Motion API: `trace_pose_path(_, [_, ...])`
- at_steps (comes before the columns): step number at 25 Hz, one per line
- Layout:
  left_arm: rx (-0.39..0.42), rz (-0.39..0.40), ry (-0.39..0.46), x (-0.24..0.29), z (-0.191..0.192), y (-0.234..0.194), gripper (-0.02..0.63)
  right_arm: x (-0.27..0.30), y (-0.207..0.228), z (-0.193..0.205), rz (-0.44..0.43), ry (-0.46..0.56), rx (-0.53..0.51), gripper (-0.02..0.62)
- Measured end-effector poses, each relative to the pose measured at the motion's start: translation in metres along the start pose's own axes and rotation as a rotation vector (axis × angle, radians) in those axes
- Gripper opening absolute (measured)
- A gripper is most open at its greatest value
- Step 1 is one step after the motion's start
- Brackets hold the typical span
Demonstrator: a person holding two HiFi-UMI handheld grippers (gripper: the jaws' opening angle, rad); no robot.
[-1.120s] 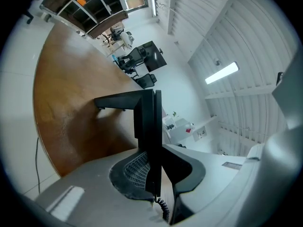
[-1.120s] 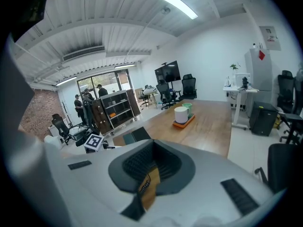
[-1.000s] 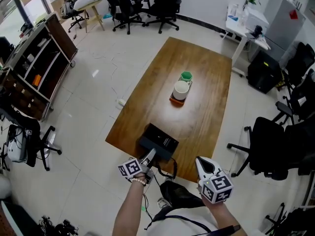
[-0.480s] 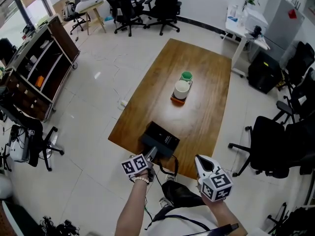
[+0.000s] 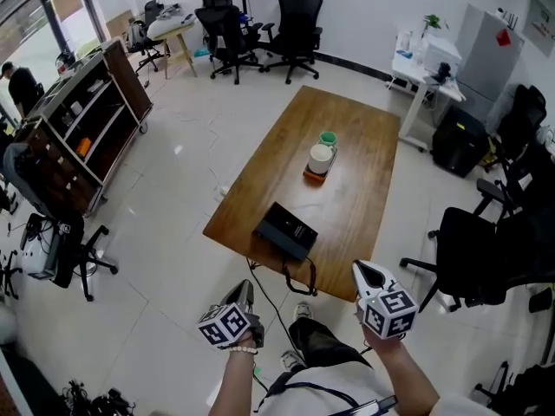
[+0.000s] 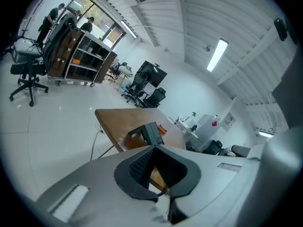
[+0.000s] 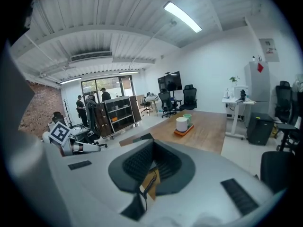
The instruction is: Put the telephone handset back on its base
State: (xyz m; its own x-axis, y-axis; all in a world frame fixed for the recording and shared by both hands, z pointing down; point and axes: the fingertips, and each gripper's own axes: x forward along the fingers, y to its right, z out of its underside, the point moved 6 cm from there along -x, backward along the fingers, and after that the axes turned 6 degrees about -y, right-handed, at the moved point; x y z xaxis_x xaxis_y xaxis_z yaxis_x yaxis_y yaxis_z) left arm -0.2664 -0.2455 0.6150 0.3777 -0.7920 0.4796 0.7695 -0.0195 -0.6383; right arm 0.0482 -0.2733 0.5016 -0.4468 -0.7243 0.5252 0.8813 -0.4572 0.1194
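While standing back from the table (image 5: pixel 364 163), held the left gripper (image 5: pixel 244 289) low above the floor tiles, short of the near edge and apart from everything on it. Had its jaws pressed together at the tips, as read in the left gripper view, with nothing gripped between them. Held the right gripper (image 5: pixel 364 271) just off the near corner of the table, likewise with jaws closed tip to tip and empty. Saw only the table edge and a hanging cord (image 5: pixel 300 277) through the hollow behind those tips.

Found the telephone (image 5: pixel 285 230) lying on the table close to the near edge, a black block ahead of the left gripper and well apart from both tools. Could not tell from any view whether the handset sat in place on it. Saw the black cord looping down from the telephone over the table edge, between the two grippers.

Further along the table, noted a white mug (image 5: pixel 320 158) and a green cup (image 5: pixel 328 139) on an orange tray (image 5: pixel 310 177), well apart from the telephone. Around the table, noted black office chairs (image 5: pixel 473 250) at the right, an open shelf unit (image 5: pixel 87 120) at the left and a white desk (image 5: pixel 425 59) beyond the far corner. Had open floor and the dangling cord between the grippers and the telephone.
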Motion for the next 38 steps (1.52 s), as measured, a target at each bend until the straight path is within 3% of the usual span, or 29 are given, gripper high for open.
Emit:
trace_pose_path(7, [0.188,-0.041,0.062,-0.081,0.024,0.028,0.002,-0.052,-0.019,0.018,0.02,0.029,-0.012,0.002])
trace_pose_path(10, [0.23,-0.081,0.061,-0.104,0.037,0.039,0.002,-0.063,-0.028,0.02,0.002,0.037,-0.031,0.002])
trace_pose_path(14, [0.206,-0.123,0.055,-0.123,0.063,0.046,0.002,-0.077,-0.04,0.022,-0.033,0.056,-0.049,0.002])
trace_pose_path(18, [0.175,-0.112,0.068,-0.136,0.09,0.067,0.002,-0.099,-0.042,0.039,-0.074,0.063,-0.042,0.002])
trace_pose_path(26, [0.22,-0.088,0.088,-0.158,0.145,0.143,0.002,-0.168,-0.021,0.105,-0.158,0.028,-0.001,0.002])
trace_pose_path(33, [0.221,-0.132,0.121,-0.192,0.219,0.193,0.002,-0.227,0.004,0.159,-0.219,0.002,-0.038,0.002])
trace_pose_path(38, [0.203,-0.177,0.116,-0.218,0.28,0.227,0.002,-0.277,0.022,0.177,-0.242,0.021,-0.072,0.002])
